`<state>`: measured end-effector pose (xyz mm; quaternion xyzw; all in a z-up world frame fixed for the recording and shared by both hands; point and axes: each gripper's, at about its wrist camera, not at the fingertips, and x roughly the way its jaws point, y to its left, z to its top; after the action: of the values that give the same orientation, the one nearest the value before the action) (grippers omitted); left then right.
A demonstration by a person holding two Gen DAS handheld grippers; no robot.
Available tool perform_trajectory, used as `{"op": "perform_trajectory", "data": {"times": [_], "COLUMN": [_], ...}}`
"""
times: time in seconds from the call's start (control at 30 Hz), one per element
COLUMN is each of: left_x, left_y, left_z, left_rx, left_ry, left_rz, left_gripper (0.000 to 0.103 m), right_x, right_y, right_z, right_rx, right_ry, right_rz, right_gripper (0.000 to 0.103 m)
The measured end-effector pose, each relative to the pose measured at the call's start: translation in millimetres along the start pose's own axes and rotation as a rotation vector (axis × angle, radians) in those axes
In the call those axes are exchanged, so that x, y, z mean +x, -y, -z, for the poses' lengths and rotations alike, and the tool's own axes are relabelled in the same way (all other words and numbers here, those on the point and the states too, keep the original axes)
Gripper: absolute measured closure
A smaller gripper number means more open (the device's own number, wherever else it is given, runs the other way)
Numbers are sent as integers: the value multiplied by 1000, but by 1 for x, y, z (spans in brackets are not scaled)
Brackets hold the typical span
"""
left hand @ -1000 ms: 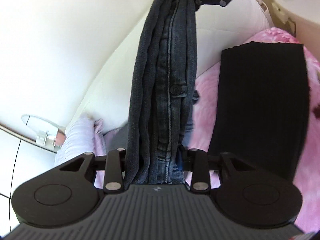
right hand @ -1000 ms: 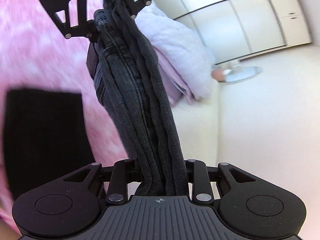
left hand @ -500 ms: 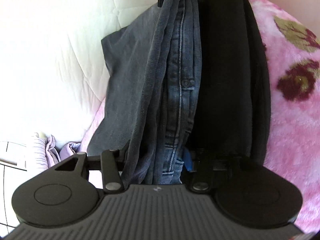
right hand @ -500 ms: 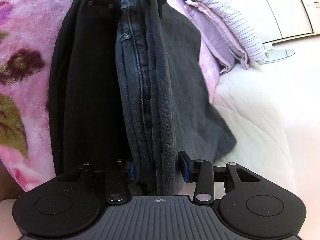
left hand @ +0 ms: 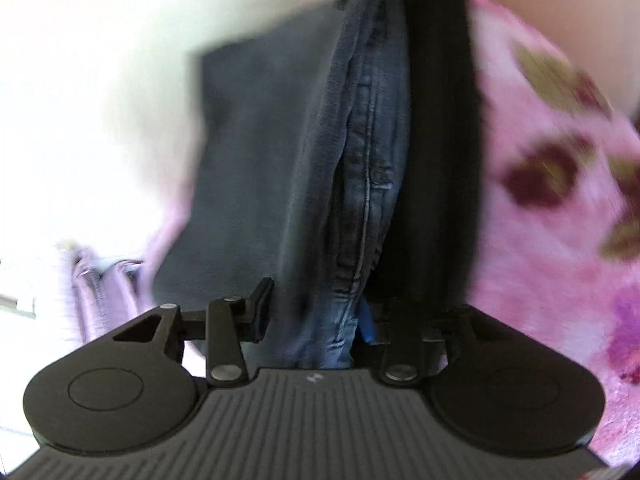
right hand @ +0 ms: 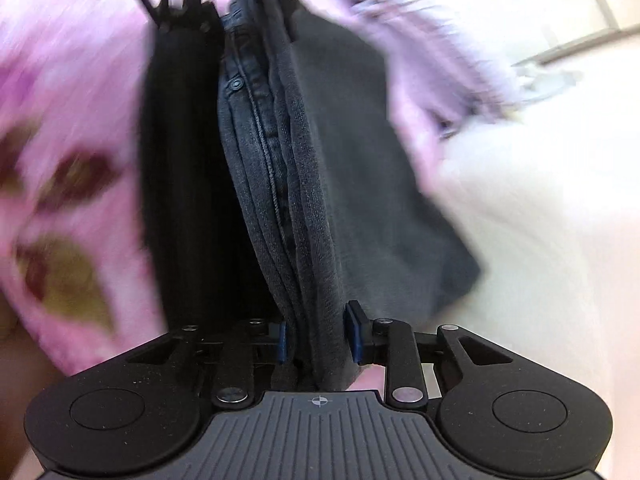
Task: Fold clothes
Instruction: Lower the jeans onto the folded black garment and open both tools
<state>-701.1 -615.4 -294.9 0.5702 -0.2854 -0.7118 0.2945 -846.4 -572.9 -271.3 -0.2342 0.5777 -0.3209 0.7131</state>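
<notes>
Folded dark jeans (left hand: 360,184): stretched between left gripper (left hand: 316,320) and right gripper (right hand: 318,340), lowered beside folded black garment (right hand: 180,184) on pink floral blanket (left hand: 560,208). Jaws just closing, jeans between; grip cannot be told. Outstanding: release, lilac garment (right hand: 420,52).

A bunched band of dark blue denim jeans (left hand: 360,184) runs between the left gripper (left hand: 316,316) and the right gripper (right hand: 320,336), its loose part spread over a white quilted mattress (right hand: 540,240). A folded black garment (left hand: 436,160) lies just beside it on a pink flowered fleece blanket (left hand: 560,240). A lilac ribbed garment (right hand: 440,64) lies beyond the spread cloth.
</notes>
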Motion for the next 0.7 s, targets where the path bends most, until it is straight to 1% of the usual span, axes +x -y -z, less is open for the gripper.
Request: {"op": "perform_trajectory", "data": {"times": [0.03, 0.07, 0.1, 0.13, 0.23, 0.3, 0.33, 0.37, 0.43, 0.47, 0.53, 0.57, 0.63, 0.7], "left_x": [2, 1, -1, -5, -13, -10, -7, -2, 9, 13, 17, 17, 5, -5], "left_y": [5, 3, -1, -6, -18, -27, -31, -36, -47, -49, -46, -41, -42, -47], "left_z": [2, 5, 8, 13, 30, 40, 44, 47, 60, 60, 46, 41, 49, 50], "left_rx": [11, 7, -2, -9, -8, -16, -23, -33, -51, -60, -81, -91, -114, -145], "left_ry": [2, 9, 12, 13, 6, -7, -10, -9, -7, -4, 8, 12, 10, 2], "left_rz": [-7, -16, -17, -12, -28, -16, 0, 24, 72, 90, 118, 125, 114, 102], "left_gripper": [61, 58, 56, 52, 51, 54, 57, 59, 59, 59, 59, 61, 65, 69], "right_x": [4, 4, 0, -6, -21, -29, -31, -32, -20, -18, -19, -20, -18, -9], "right_y": [-11, -15, -14, -12, -9, -10, -11, -12, -10, -9, -8, -10, -14, -3], "right_z": [2, 2, 3, 4, 5, 7, 9, 11, 15, 13, 15, 16, 17, 8], "right_rx": [-42, -58, -52, -43, -29, -26, -19, -11, 24, 50, 72, 74, 77, 101], "right_ry": [-11, -13, -15, -12, -11, -12, -12, -14, -27, -31, -36, -37, -36, -36], "right_rz": [1, 13, 14, 12, 6, -1, -6, -13, -38, -46, -52, -54, -53, -49], "right_gripper": [72, 72, 71, 69, 66, 66, 67, 67, 67, 67, 71, 71, 75, 77]}}
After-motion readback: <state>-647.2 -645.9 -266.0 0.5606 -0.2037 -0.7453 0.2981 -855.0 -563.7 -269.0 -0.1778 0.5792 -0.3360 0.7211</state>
